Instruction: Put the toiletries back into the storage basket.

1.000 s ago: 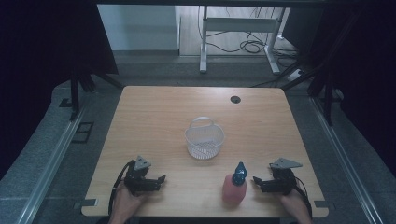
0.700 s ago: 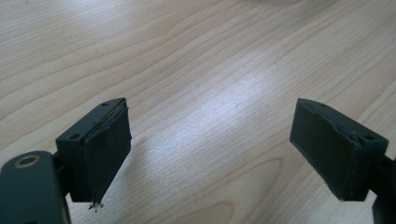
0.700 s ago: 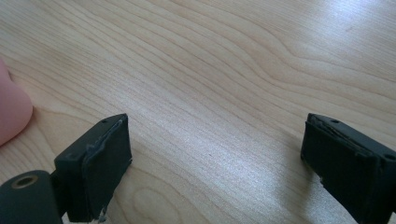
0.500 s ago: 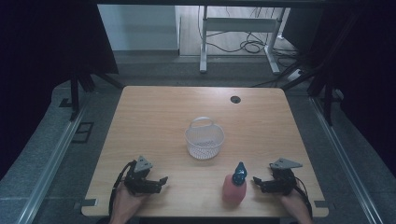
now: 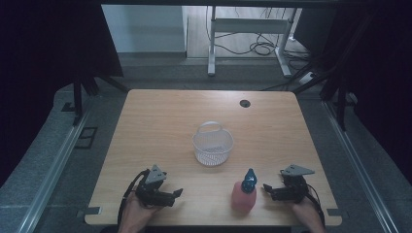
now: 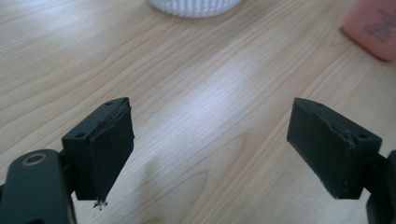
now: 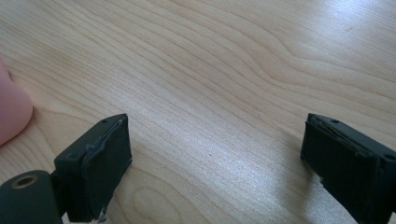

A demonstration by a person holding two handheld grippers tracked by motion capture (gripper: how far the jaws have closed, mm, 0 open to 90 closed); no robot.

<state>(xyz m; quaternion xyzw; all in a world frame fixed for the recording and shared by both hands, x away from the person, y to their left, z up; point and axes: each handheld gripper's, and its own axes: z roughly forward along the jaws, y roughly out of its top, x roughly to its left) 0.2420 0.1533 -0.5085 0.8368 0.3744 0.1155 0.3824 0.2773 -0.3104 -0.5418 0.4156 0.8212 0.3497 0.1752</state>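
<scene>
Currently on the worktop: one bottle, one basket, two grippers

Presently the pink bottle (image 5: 243, 195) with the blue spray top is standing upright near the worktop's (image 5: 160, 121) near edge, right of its middle. Its pink body is showing at the upper right corner of the left gripper view (image 6: 373, 25) and as a rounded pink edge at the left side of the right gripper view (image 7: 11, 109).

Left gripper (image 5: 171, 195): a hand (image 5: 133, 216) is holding it low over the near edge, toward the near left corner, its fingers (image 6: 105, 149) pointing across at the bottle and standing wide apart with bare wood between them; they are gripping nothing. It is sitting well apart from the bottle.

Right gripper (image 5: 268, 188): a hand (image 5: 306, 213) is holding it near the near right corner, just beside the bottle on its right and not touching it. Its fingers (image 7: 98, 163) are likewise spread wide over bare wood and holding nothing.

White mesh basket (image 5: 213, 144): it is standing around the worktop's middle, handle raised at its far side, beyond the bottle. Its lower wall is peeking in at the top of the left gripper view (image 6: 194, 5).

Dark round hole (image 5: 245, 103): it is lying near the far edge, right of centre.
</scene>
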